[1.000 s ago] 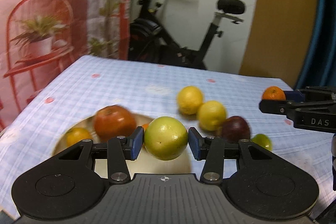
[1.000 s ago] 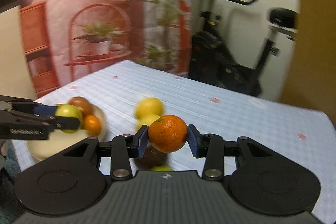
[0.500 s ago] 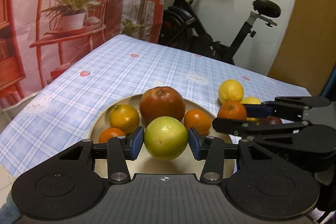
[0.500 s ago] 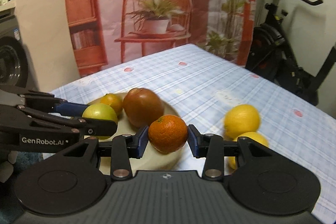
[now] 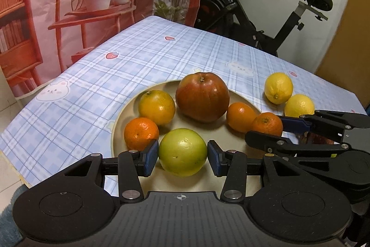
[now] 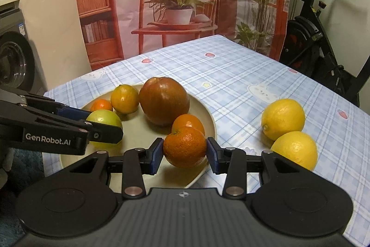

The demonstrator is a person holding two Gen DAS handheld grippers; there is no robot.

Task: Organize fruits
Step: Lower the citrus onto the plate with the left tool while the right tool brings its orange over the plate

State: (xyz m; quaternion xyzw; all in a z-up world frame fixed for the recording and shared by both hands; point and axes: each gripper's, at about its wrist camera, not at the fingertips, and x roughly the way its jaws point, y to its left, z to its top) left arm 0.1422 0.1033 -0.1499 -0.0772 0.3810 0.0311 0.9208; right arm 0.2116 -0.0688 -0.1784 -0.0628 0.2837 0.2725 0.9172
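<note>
Beige plate [image 5: 120, 129] holds five fruits; left tongs [image 5: 182, 153] clamp green fruit [image 5: 182, 152], right tongs [image 6: 184, 149] clamp orange [image 6: 185, 146]; two lemons [image 6: 283, 118] remain on tabletop [image 6: 231, 75].

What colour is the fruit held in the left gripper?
Yellow-green. The fruit in the left gripper shows best in the left wrist view.

Fruits [image 5: 202, 97] on plate [image 5: 120, 122], lemons [image 6: 283, 118] beside.

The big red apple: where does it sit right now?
The red apple sits on the far middle of the beige plate in both wrist views, between a yellow-orange citrus on its left and a small orange on its right.
</note>
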